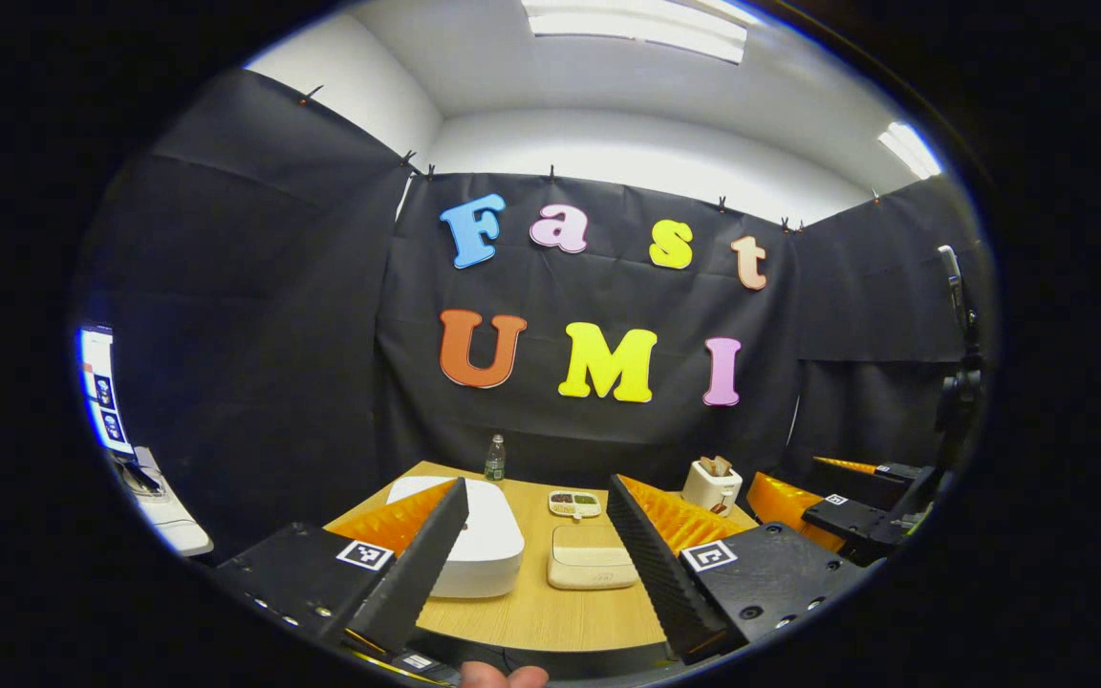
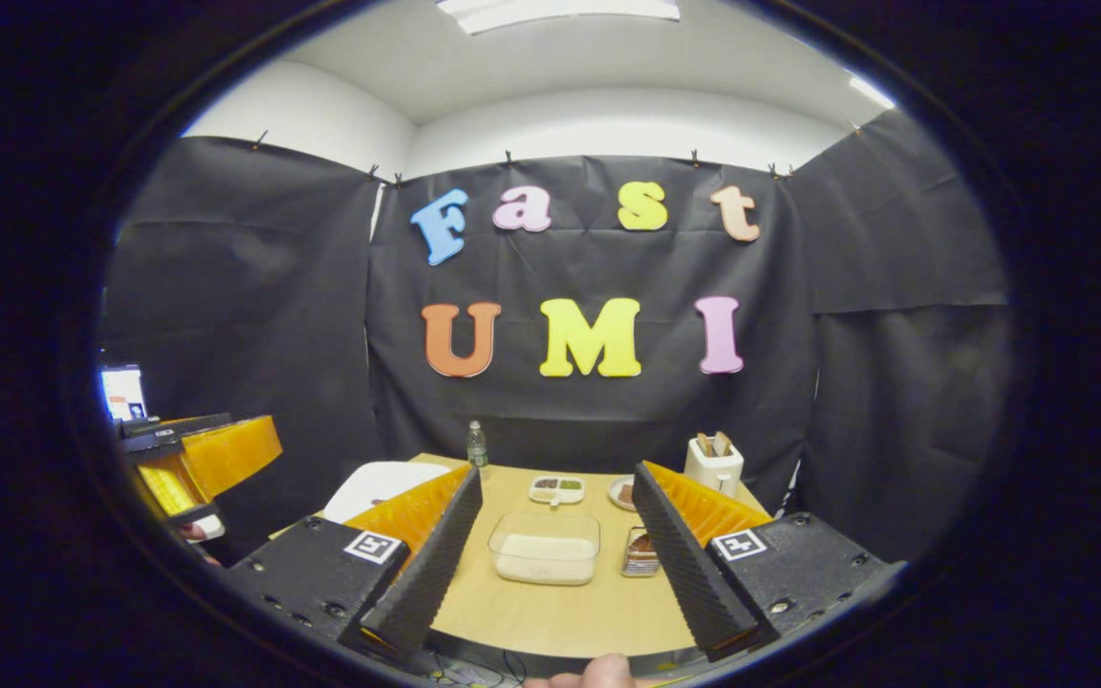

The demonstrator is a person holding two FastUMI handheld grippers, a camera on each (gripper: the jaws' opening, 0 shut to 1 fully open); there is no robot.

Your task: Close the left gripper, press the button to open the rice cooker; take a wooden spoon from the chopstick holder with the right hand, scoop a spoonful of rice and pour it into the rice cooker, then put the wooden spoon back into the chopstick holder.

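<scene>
Standing wide apart, the jaws of the left gripper (image 1: 536,545) hold nothing and hang above the near edge of the wooden surface (image 1: 531,616). Between and beyond them lies the white rice cooker (image 1: 479,535), lid down, on the left part of the surface. Just right of it sits a shallow beige container (image 1: 592,559), and behind that a small divided dish (image 1: 574,504). A clear bottle (image 1: 494,459) stands at the far edge, upright. The white chopstick holder (image 1: 711,484) stands at the far right, with wooden handles protruding from its top.

The jaws of the right gripper (image 2: 558,549) are likewise spread and empty, above the near edge. Between them, in the right gripper view, sits the clear container of rice (image 2: 545,548); a smaller container (image 2: 640,552) lies just to its right. The chopstick holder (image 2: 713,464) is farther back on the right, well apart from both grippers.
</scene>
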